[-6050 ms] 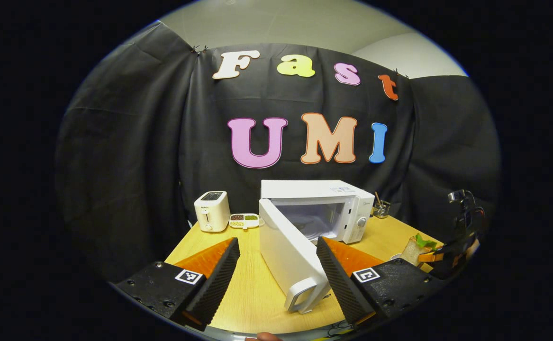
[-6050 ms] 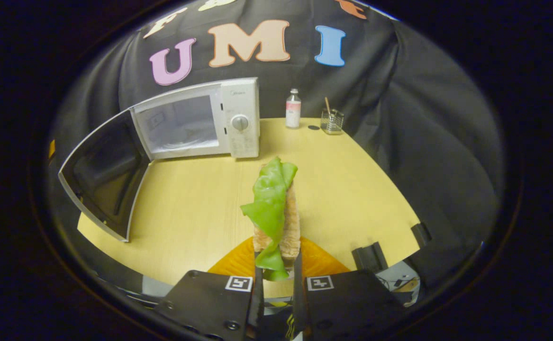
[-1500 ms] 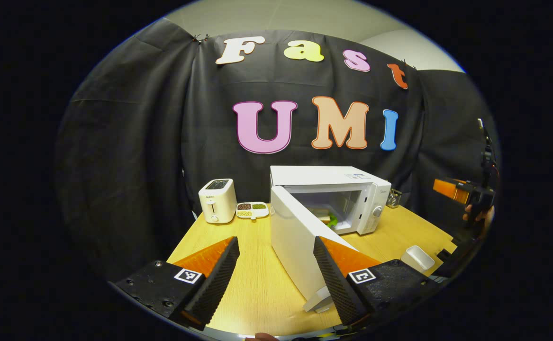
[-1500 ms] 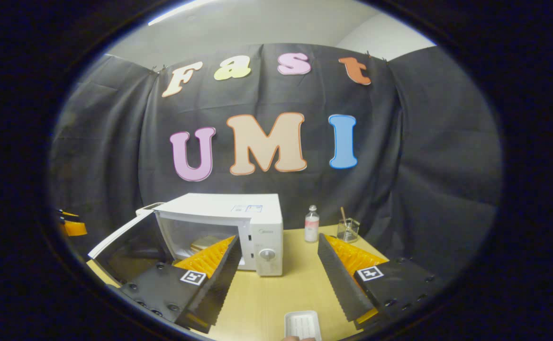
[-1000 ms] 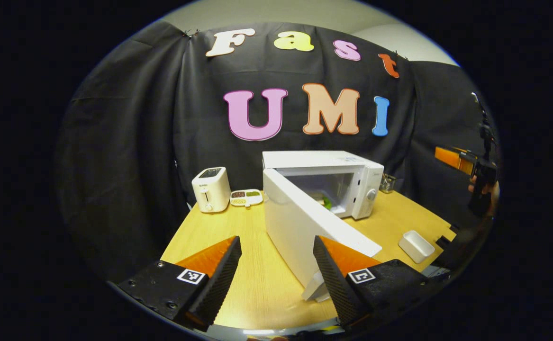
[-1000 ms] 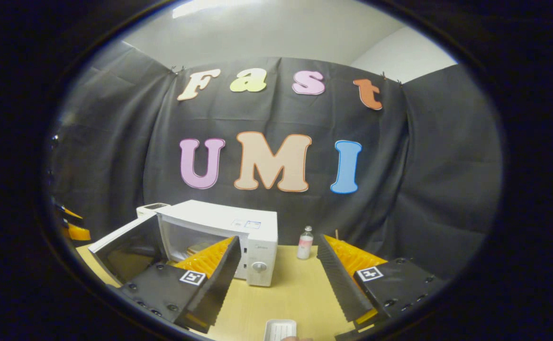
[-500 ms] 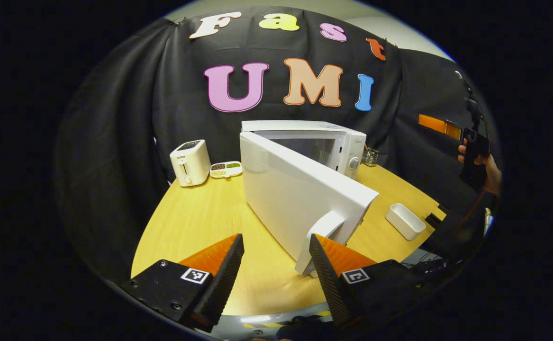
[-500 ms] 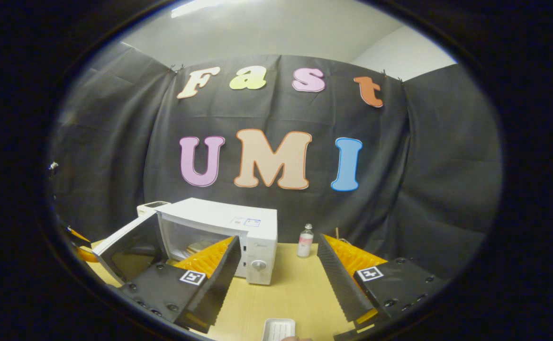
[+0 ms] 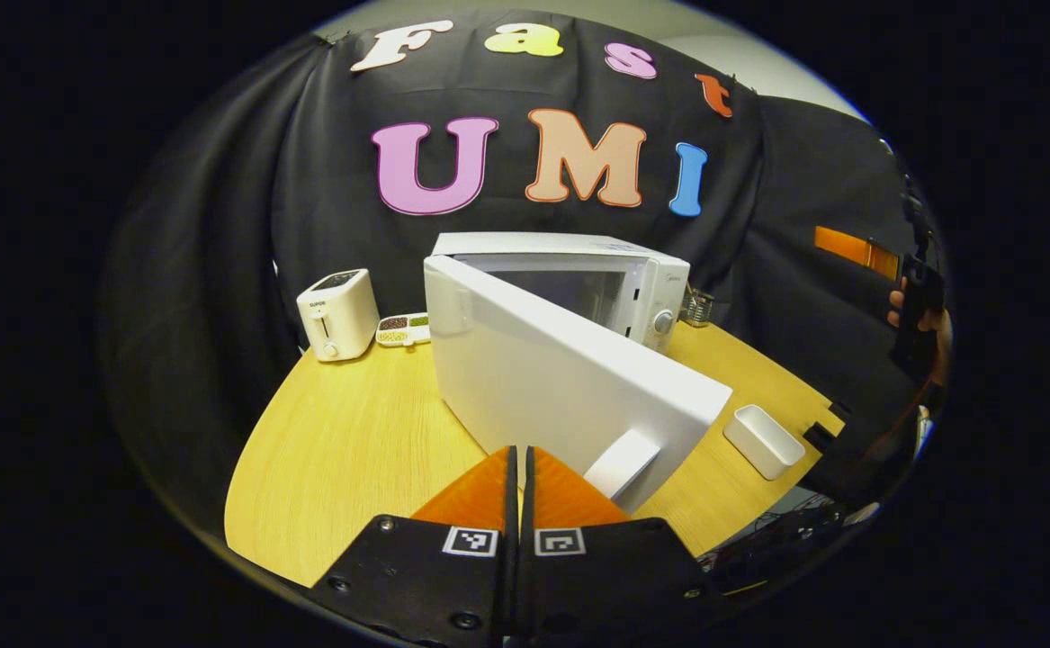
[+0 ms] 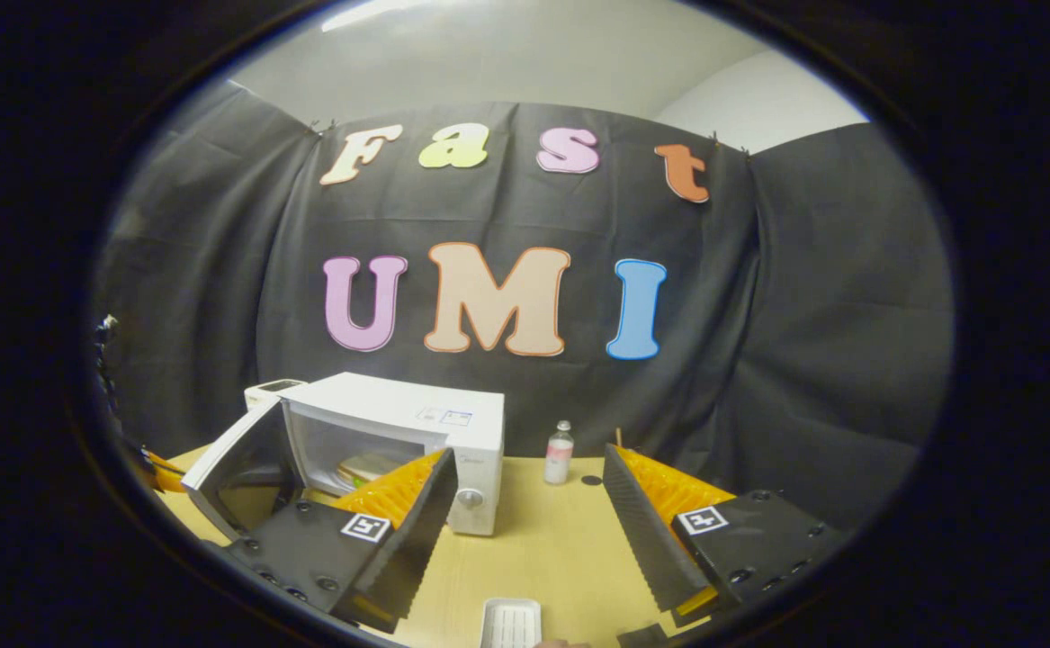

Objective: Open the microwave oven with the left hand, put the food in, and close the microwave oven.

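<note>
The white microwave [image 9: 578, 265] stands at the table's back with its door [image 9: 560, 382] swung partly open toward me. My left gripper [image 9: 519, 463] is shut with nothing in it, its tips close to the door's outer face, just left of the handle [image 9: 622, 462]; whether they touch it I cannot tell. In the right gripper view the food [image 10: 364, 468], bread with green leaf, lies inside the microwave [image 10: 408, 423] behind the open door [image 10: 235, 468]. My right gripper [image 10: 525, 531] is open and empty, held back from the table. It shows far right [image 9: 856, 247] in the left gripper view.
A white toaster [image 9: 337, 312] and a small divided dish [image 9: 403, 328] sit left of the microwave. A small white tray [image 9: 763, 441] lies near the table's right front edge. A bottle [image 10: 559, 453] and a glass jar [image 9: 695, 306] stand right of the microwave.
My left gripper has shut and moved in toward the door near its handle. The door has swung a little toward closed. The right gripper stays open and drew back.
</note>
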Available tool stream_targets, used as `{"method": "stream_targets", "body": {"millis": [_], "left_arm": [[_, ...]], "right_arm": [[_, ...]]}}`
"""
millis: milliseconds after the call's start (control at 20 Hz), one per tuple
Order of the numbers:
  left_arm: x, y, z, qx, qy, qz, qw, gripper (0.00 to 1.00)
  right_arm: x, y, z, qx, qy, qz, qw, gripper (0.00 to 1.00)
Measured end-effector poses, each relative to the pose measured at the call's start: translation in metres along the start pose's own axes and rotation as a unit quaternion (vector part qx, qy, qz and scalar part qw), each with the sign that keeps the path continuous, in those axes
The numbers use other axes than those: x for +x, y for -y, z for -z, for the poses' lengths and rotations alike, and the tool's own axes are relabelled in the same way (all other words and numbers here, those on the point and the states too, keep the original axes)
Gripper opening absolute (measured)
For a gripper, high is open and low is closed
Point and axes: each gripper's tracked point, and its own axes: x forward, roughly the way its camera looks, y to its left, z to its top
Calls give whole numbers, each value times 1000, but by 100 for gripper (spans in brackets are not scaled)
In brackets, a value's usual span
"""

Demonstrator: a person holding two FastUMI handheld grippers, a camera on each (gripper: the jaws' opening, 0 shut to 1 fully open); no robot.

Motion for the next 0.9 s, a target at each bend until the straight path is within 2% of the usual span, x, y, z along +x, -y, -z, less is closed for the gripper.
{"method": "stream_targets", "body": {"millis": [150, 400, 900], "left_arm": [[9, 10, -8, 31, 9, 0, 999, 1], [28, 34, -15, 37, 5, 27, 999, 1], [73, 74, -34, 39, 4, 42, 998, 1]], "right_arm": [[-4, 6, 1, -3, 0, 7, 1000, 92], [-8, 15, 1, -5, 2, 13, 1000, 92], [-3, 34, -4, 7, 10, 15, 1000, 92]]}}
